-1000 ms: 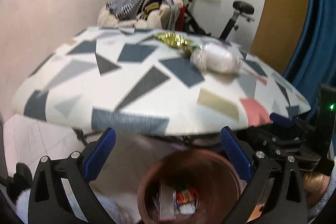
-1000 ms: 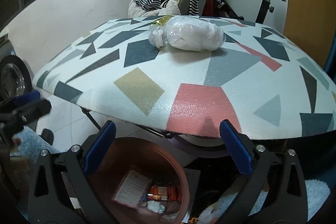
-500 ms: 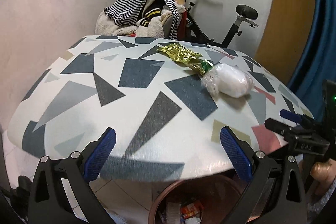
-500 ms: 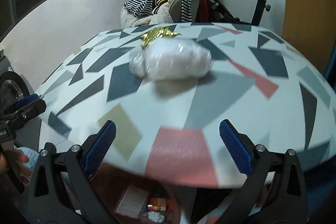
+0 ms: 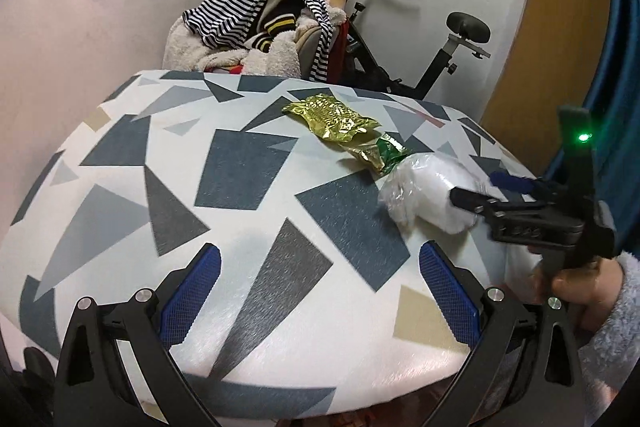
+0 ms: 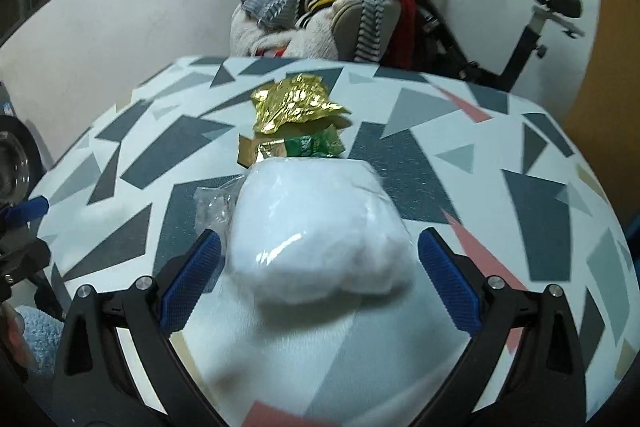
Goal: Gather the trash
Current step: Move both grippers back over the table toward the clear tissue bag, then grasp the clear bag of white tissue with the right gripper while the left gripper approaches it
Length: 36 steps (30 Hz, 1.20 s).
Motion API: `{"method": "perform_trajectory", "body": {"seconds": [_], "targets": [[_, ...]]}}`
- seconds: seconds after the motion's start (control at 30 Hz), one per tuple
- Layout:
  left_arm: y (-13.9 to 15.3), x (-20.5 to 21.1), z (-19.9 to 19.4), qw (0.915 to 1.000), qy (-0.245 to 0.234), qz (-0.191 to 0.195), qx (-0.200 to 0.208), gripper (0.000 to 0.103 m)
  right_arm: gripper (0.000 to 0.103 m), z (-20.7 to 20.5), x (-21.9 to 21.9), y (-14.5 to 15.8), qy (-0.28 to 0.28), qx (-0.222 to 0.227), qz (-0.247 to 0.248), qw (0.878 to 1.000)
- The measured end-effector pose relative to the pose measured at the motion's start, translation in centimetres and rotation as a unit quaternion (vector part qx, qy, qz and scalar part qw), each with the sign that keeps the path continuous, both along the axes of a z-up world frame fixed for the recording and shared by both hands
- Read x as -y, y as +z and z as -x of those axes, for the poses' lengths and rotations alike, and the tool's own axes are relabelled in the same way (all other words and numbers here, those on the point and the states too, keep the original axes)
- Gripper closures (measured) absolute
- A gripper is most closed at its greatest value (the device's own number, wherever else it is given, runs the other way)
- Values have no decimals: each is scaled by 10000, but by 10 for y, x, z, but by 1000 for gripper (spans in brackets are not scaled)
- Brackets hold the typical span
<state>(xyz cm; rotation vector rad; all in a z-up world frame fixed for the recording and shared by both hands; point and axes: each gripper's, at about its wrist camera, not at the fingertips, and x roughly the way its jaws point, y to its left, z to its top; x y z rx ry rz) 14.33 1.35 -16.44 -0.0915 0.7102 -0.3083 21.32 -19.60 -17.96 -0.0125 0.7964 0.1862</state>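
Tabletop with grey, blue and pink geometric print: one clear plastic bag of white fluffy filling near the right edge, and one crumpled gold-and-green foil wrapper lying just behind it, touching. Right gripper: jaws spread wide, one on either side of the bag, not closed on it; held by a hand in a fuzzy sleeve. Left gripper: jaws wide apart, empty, over the near tabletop, well apart from both items.

Wrapper behind bag (touching).
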Motion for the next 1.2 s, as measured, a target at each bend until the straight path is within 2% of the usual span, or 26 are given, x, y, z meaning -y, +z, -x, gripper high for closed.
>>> {"method": "perform_trajectory", "body": {"seconds": [0.03,0.1,0.23,0.27,0.3,0.37,0.43,0.53,0.6,0.7,0.93,1.2], "targets": [[-1,2,-5,10000,-20,60,-66,8,6,-3,0,-1,-4,-49,-15,10000],[-3,5,-11,9998,-61,120,-166,16,5,-14,0,-3,-73,-237,-140,9996],[-7,14,-24,9990,-216,192,-348,23,6,-22,0,-8,-57,-367,-247,9990],[-9,17,-28,9984,-277,235,-424,25,8,-23,1,-10,-34,-374,-268,9989],[-11,20,-31,9979,-320,277,-484,29,16,-21,2,-10,48,-374,-259,9990],[-14,27,-38,9963,-422,412,-630,37,24,-20,3,-12,111,-357,-254,9990],[-18,35,-47,9937,-499,624,-782,40,35,-15,7,-13,177,-277,-296,9990],[-26,45,-60,9874,-537,1036,-1069,50,41,-9,13,-14,155,-252,-530,9982],[-28,51,-66,9830,-543,1268,-1210,57,42,-5,16,-13,104,-268,-728,9969],[-32,63,-70,9779,-602,1495,-1328,63,42,-2,16,-14,68,-267,-826,9962],[-37,73,-66,9778,-646,1415,-1404,64,42,4,23,-14,-28,-272,-1087,9937],[-31,83,-63,9801,-802,1288,-1283,62,42,5,30,-15,-108,-319,-1355,9902]]}}
